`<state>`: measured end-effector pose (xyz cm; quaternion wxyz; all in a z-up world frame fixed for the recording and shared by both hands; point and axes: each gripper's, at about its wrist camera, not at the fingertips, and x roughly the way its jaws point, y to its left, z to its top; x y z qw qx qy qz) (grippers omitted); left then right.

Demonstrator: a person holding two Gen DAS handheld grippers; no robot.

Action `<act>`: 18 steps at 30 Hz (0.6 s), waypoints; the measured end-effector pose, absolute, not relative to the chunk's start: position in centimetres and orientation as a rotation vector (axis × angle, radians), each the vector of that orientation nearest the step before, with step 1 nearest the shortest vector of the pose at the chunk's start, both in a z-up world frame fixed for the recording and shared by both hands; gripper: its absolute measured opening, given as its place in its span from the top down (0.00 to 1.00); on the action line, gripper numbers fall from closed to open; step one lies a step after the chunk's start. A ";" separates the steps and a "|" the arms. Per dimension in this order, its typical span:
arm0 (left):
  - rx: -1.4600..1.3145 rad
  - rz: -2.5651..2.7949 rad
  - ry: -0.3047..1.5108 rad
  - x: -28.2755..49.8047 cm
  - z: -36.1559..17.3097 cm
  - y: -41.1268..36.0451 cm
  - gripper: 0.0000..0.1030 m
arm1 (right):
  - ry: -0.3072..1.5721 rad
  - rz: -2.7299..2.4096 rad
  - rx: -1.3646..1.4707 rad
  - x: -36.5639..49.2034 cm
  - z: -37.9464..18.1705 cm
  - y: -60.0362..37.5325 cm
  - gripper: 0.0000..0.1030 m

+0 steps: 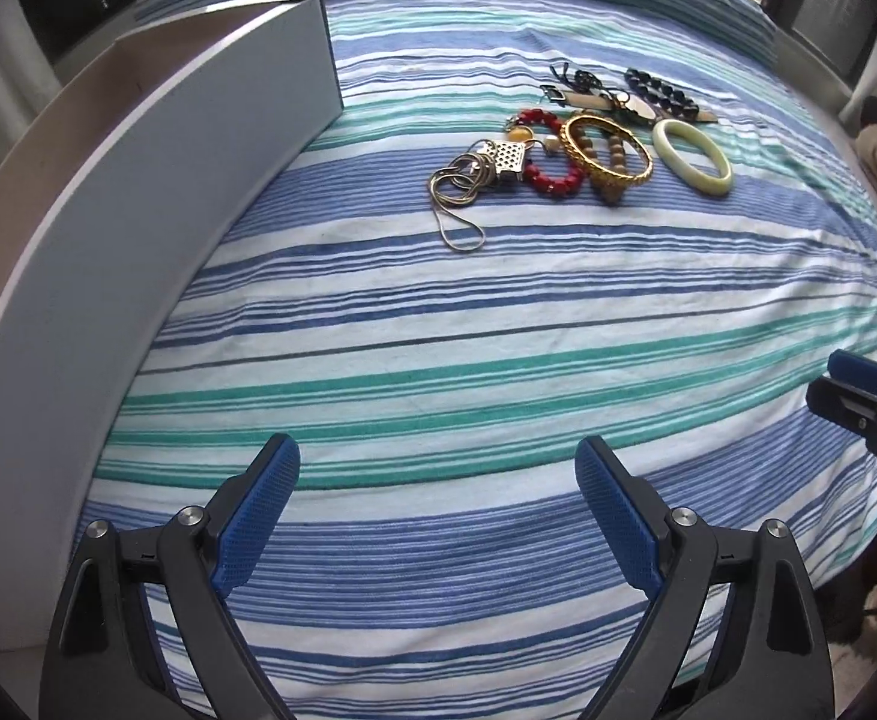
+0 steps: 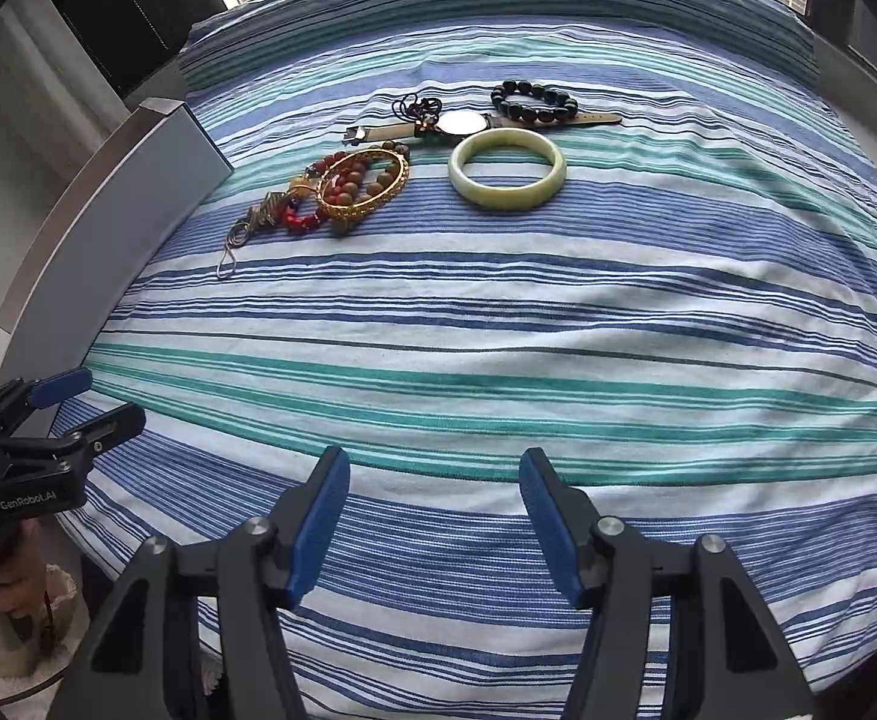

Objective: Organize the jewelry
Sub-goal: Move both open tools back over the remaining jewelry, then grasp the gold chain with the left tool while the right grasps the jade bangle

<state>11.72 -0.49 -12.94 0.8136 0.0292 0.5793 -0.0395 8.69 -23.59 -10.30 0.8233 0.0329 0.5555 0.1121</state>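
The left gripper (image 1: 438, 516) and right gripper (image 2: 435, 525) both hang with jaws apart and nothing between them, low over the striped bedspread (image 1: 498, 330), probably so either can go for a piece. The jewelry lies well ahead in a loose cluster: a silver chain (image 1: 459, 192), red bead bracelet (image 1: 549, 171) and gold bangle (image 1: 606, 156) tangled together, a jade bangle (image 2: 507, 171) set apart, and a wristwatch (image 2: 456, 123) and black bead bracelet (image 2: 534, 99) behind. A grey box (image 1: 138, 198) stands open on the left, likely their destination.

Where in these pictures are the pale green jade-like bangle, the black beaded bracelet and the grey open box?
pale green jade-like bangle (image 2: 507, 199): right wrist view, near rim.
black beaded bracelet (image 2: 560, 108): right wrist view, right-hand beads.
grey open box (image 1: 156, 192): left wrist view, long outer wall.
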 end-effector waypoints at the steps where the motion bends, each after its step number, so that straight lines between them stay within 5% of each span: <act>1: 0.061 -0.079 1.243 12.0 -13.2 -0.4 0.09 | 1.182 0.243 0.070 8.7 -10.3 -23.5 0.42; 18: 0.111 -0.099 1.233 16.1 -13.5 -0.2 0.09 | 1.234 0.196 0.121 12.4 -11.0 -25.6 0.42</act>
